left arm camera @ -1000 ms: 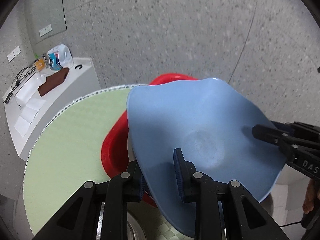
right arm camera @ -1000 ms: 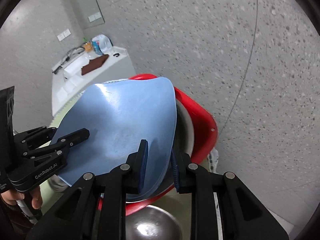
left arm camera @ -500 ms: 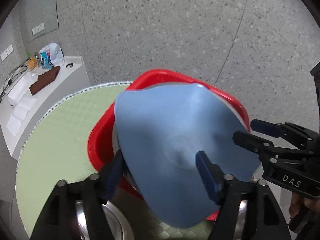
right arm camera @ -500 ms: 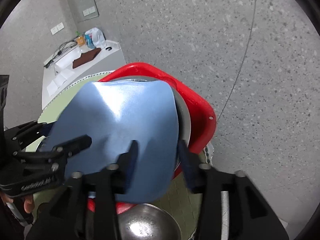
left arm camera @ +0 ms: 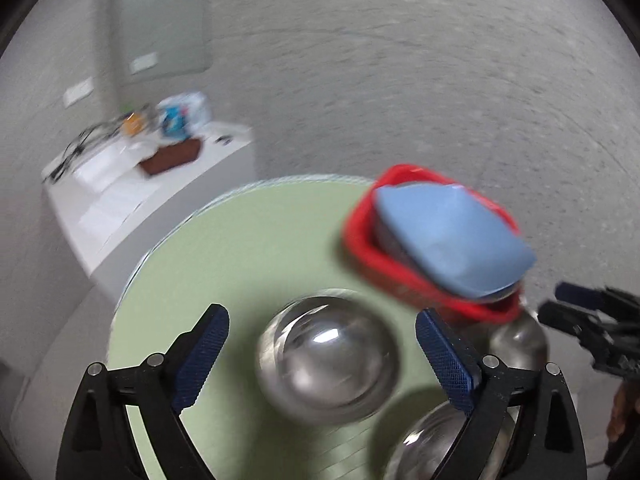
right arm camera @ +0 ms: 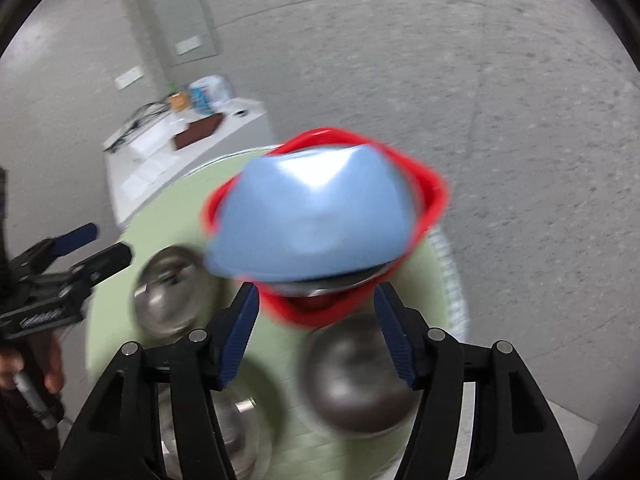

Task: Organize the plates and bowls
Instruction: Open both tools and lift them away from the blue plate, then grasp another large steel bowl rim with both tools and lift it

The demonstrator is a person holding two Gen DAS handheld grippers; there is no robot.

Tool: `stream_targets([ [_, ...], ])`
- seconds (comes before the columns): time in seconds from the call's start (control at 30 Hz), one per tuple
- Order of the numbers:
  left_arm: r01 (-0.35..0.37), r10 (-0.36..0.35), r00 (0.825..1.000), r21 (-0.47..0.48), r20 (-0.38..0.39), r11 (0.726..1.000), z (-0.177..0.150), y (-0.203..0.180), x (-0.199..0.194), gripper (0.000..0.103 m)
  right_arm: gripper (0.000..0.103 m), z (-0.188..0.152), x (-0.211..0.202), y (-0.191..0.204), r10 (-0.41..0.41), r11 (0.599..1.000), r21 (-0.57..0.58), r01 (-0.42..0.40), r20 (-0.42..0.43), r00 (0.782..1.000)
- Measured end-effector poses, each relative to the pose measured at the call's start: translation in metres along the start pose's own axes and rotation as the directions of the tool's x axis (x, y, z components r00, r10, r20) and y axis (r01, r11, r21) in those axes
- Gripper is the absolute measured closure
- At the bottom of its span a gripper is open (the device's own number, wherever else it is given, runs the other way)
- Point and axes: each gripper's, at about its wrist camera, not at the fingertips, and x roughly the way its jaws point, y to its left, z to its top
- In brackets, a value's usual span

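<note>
Both frames are pretty motion-blurred, fair warning. Left gripper [left arm camera: 322, 356] has its jaws spread wide with nothing between them, hovering right over a steel bowl [left arm camera: 326, 360] on the round green table [left arm camera: 240, 240]; a second steel bowl [left arm camera: 424, 444] sits at about 5 o'clock from it. Right gripper [right arm camera: 316, 334] is spread open and empty too, with a dark steel bowl [right arm camera: 352, 376] just past its fingers. Farther out, the blue plate [right arm camera: 316, 220] lies tilted on top of the dishes in the red basket [right arm camera: 434, 196], at roughly 12 o'clock for the right gripper and 2 o'clock for the left.
</note>
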Motion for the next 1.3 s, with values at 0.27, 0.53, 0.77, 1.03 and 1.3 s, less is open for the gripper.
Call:
stream_targets([
  [0.27, -0.043, 0.030, 0.991, -0.095, -0.131, 0.995, -0.030, 0.052, 0.024, 0.026, 0.042, -0.011, 0.058, 0.069, 0.027, 1.000, -0.010, -0.028, -0.125, 0.992],
  [0.53, 0.033, -0.060, 0.964, -0.109, -0.260, 0.994, -0.032, 0.061, 0.067, 0.077, 0.048, -0.007, 0.114, 0.084, -0.088, 0.996, -0.022, 0.085, -0.198, 0.976],
  [0.77, 0.087, -0.103, 0.962, -0.073, -0.253, 0.994, -0.030, 0.060, 0.074, 0.093, 0.085, -0.011, 0.136, 0.091, -0.054, 0.998, -0.022, 0.051, -0.255, 0.965],
  [1.03, 0.126, -0.129, 0.981, -0.031, -0.146, 0.992, -0.027, 0.056, 0.021, 0.093, 0.086, -0.011, 0.089, 0.093, -0.006, 1.000, -0.016, 0.004, -0.162, 0.987],
  [1.3, 0.224, -0.216, 0.972, 0.088, -0.090, 0.971, -0.043, 0.021, -0.057, 0.093, 0.086, -0.037, -0.003, 0.074, 0.012, 0.999, 0.048, -0.009, -0.061, 0.998],
])
